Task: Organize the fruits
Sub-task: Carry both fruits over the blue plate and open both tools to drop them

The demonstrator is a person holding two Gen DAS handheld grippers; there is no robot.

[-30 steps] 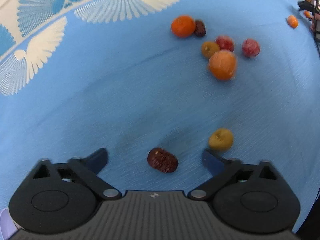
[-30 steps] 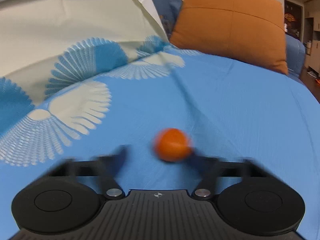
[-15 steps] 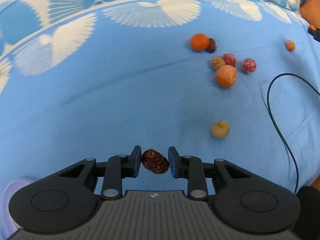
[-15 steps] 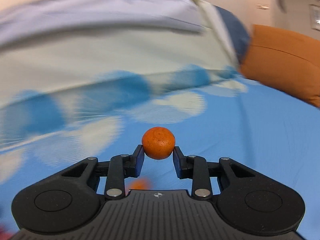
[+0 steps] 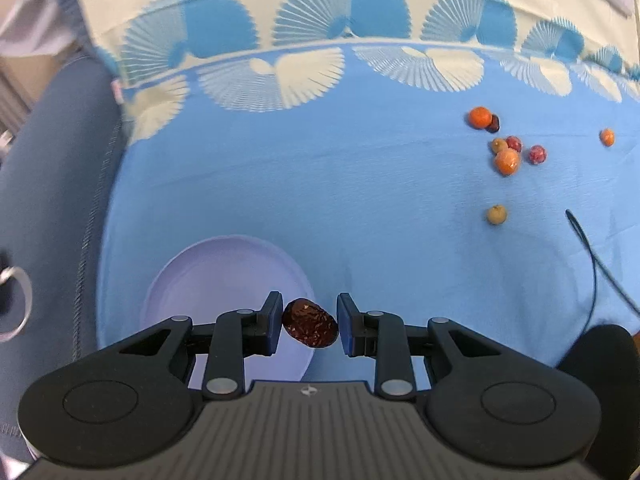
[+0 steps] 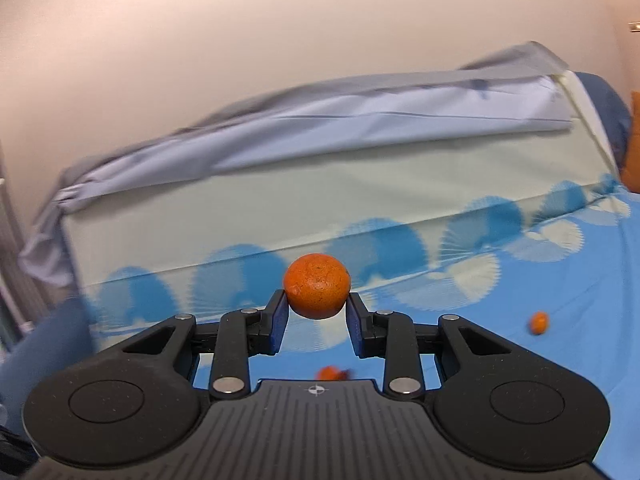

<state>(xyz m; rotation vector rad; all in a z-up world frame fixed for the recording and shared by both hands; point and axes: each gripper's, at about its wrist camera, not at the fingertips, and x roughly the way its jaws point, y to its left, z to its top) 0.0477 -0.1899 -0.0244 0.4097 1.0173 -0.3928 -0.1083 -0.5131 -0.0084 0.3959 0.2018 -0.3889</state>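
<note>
Between the pads of the left gripper (image 5: 310, 323): one dried date (image 5: 310, 328), dark brown, wrinkled, oval, lying crosswise, pinched at both ends, held above the right edge of a pale lavender plate (image 5: 208, 276). Between the pads of the right gripper (image 6: 317, 309): one mandarin (image 6: 317, 285), bright orange, pitted skin, clamped low on its sides, raised clear of the blue cloth (image 5: 320, 176). Beyond, far right on the cloth: a cluster of loose fruit (image 5: 505, 148), a lone yellowish fruit (image 5: 496, 214), a black cable (image 5: 592, 264). Nothing obstructs either grip.
</note>
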